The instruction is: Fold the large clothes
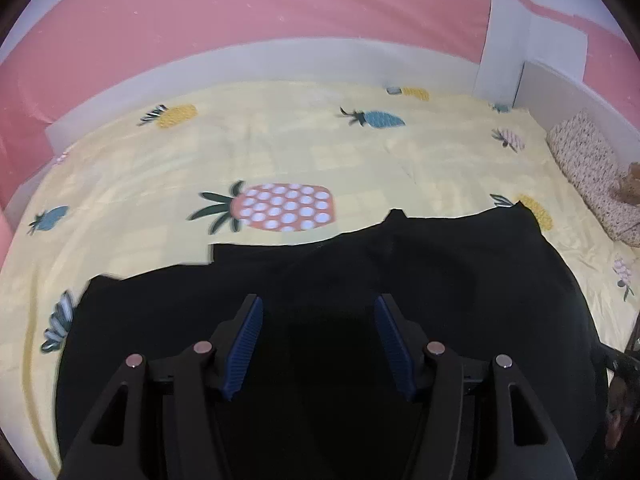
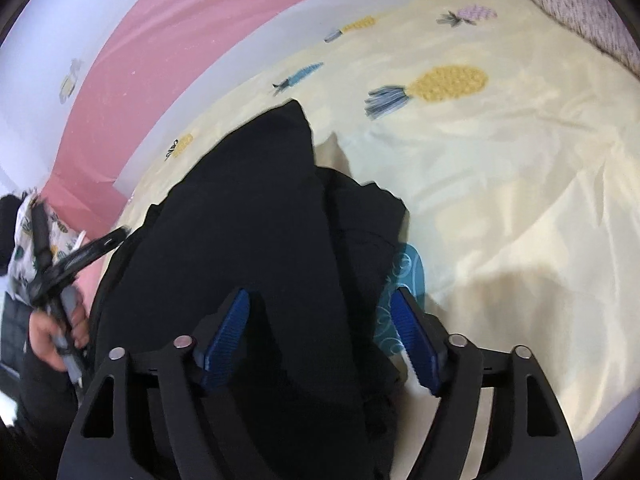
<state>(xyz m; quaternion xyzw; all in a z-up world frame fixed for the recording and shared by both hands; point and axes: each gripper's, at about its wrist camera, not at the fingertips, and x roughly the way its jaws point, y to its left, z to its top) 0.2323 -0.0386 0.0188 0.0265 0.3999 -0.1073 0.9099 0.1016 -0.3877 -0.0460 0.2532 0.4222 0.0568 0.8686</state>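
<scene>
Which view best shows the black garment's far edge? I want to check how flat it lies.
The left wrist view: the black garment lies spread on the yellow pineapple sheet, its far edge running across the frame. The right wrist view shows the garment bunched in a heap, edges overlapping, so flatness is hard to judge.

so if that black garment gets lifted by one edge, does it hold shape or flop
The garment probably flops: it lies bunched in soft overlapping folds. It looks thick and dark, so likely heavyish, apt to drag. On the smooth sheet it may slide rather than stay put.
</scene>
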